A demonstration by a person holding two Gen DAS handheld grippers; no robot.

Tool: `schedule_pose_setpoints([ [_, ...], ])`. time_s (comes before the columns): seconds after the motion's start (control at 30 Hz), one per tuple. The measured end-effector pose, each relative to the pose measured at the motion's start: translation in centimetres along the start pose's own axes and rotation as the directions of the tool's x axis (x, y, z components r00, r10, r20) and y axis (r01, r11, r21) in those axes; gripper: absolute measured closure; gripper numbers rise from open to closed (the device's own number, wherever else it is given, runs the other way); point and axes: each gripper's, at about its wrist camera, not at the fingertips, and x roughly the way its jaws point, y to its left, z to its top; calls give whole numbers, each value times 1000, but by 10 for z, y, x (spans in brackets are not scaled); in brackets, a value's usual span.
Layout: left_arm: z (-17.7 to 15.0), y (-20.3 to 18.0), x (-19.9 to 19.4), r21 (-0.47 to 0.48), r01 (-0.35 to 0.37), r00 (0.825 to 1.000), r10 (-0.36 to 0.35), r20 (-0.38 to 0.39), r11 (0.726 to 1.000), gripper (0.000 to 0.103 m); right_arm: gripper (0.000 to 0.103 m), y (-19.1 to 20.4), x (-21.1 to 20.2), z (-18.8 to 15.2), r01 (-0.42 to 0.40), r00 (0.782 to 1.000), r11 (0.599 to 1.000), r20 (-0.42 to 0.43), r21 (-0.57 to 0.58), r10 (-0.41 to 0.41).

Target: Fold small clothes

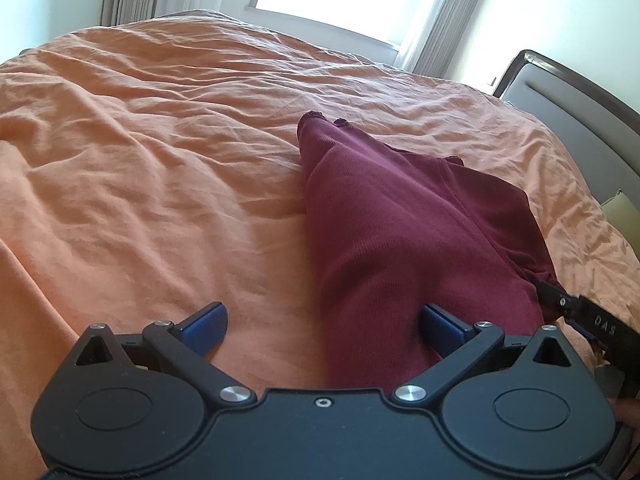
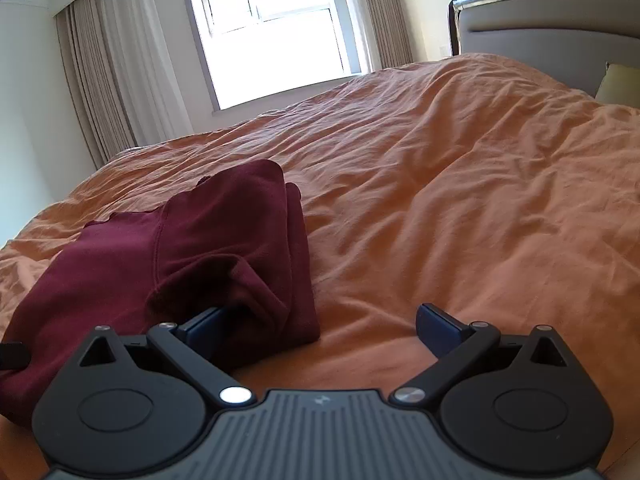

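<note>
A dark red garment (image 1: 384,232) lies folded on the orange bedcover (image 1: 160,160). My left gripper (image 1: 324,330) is open, low over the cover. The garment's near end runs between its blue pads, close to the right one, and neither pad presses on it. My right gripper (image 2: 320,326) is open too. The garment (image 2: 192,256) sits at its left, with a bunched corner draped over the left pad. In the left wrist view, a black finger (image 1: 560,300) of the right gripper meets the garment's right corner.
The wrinkled orange bedcover (image 2: 460,200) spreads wide to the right of the garment. A padded headboard (image 2: 540,36) with a pale pillow (image 2: 620,84) stands at the right. Behind the bed are a bright window (image 2: 276,36) and beige curtains (image 2: 104,72).
</note>
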Motion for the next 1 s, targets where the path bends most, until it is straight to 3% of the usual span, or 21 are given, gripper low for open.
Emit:
schedule_pose_setpoints([
  [0.13, -1, 1, 0, 6, -1, 1000, 1, -1, 1000, 1, 1, -1, -12, 5, -10, 1000, 998, 24, 64, 9],
  [0.33, -2, 1, -2, 7, -1, 1000, 1, -1, 1000, 1, 0, 1, -35, 8, -106, 982, 983, 170, 151, 79],
  [0.53, -3, 1, -2, 5, -2, 1000, 2, 2, 1000, 1, 0, 15, -5, 26, -114, 988, 979, 126, 170, 93],
  [0.73, -4, 2, -2, 8, 0, 1000, 0, 1, 1000, 1, 0, 21, 40, 35, -78, 997, 979, 10, 188, 78],
  [1.0, -5, 2, -1, 14, 1, 1000, -1, -1, 1000, 1, 1, 7, 48, 7, -161, 986, 981, 48, 108, 157],
])
